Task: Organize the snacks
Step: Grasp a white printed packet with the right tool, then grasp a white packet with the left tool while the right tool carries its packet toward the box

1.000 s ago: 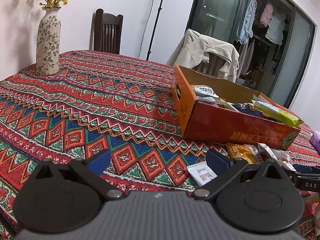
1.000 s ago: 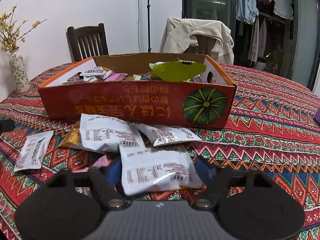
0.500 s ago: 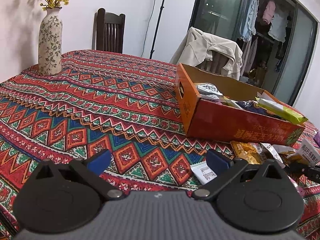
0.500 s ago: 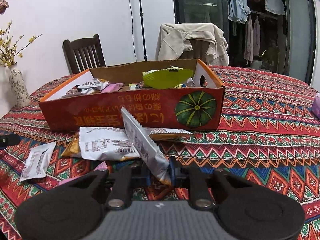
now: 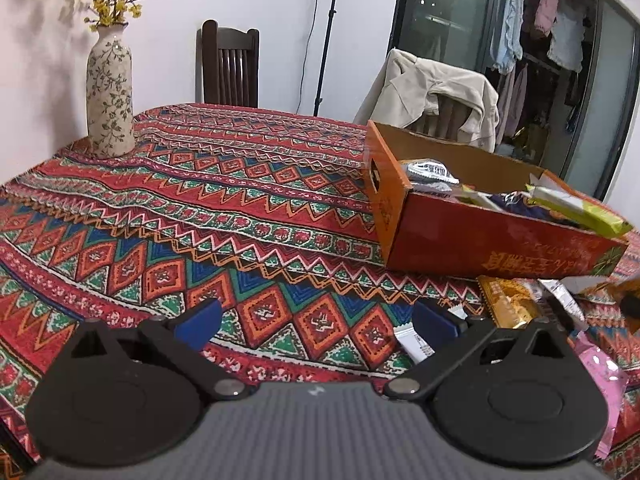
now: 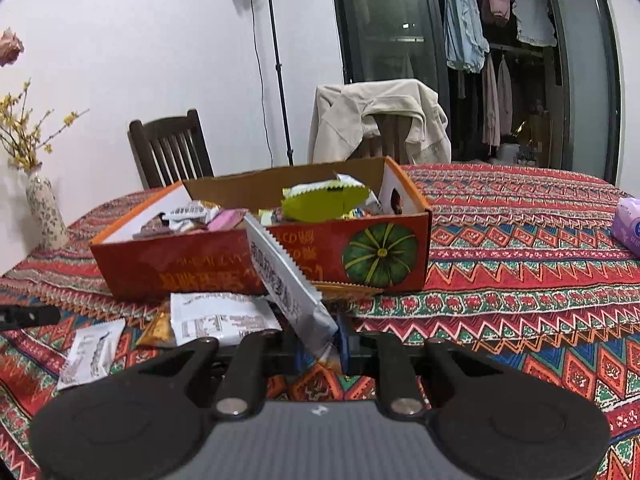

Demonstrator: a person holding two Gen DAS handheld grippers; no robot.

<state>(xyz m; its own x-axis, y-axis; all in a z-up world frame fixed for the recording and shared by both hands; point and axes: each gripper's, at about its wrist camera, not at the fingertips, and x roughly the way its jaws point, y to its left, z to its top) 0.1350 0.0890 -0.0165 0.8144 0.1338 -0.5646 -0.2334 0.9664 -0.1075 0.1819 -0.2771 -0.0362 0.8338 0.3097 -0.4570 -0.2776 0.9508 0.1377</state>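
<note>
Right gripper (image 6: pixel 320 350) clamped on the lower end of a white snack packet (image 6: pixel 290 280), which tilts up just before the orange box (image 6: pixel 224 258). Left gripper (image 5: pixel 316 320) gapes empty over the tablecloth (image 5: pixel 200 208). Sound practice: lift until the packet clears the near wall, release only above the snacks inside.

I count one cardboard box (image 6: pixel 224 258) on the tabletop (image 6: pixel 520 264), with several snack packets heaped inside, too jumbled to number. In front of it, toward my edge, I see three white packets: one pinched in my right hand-held gripper (image 6: pixel 320 354), the white packet (image 6: pixel 286 276), plus two lying flat (image 6: pixel 218 318) (image 6: pixel 92 352). One vase (image 5: pixel 110 92), two chairs (image 6: pixel 170 148) (image 6: pixel 394 132), one purple pack (image 6: pixel 628 220) near the right edge.
</note>
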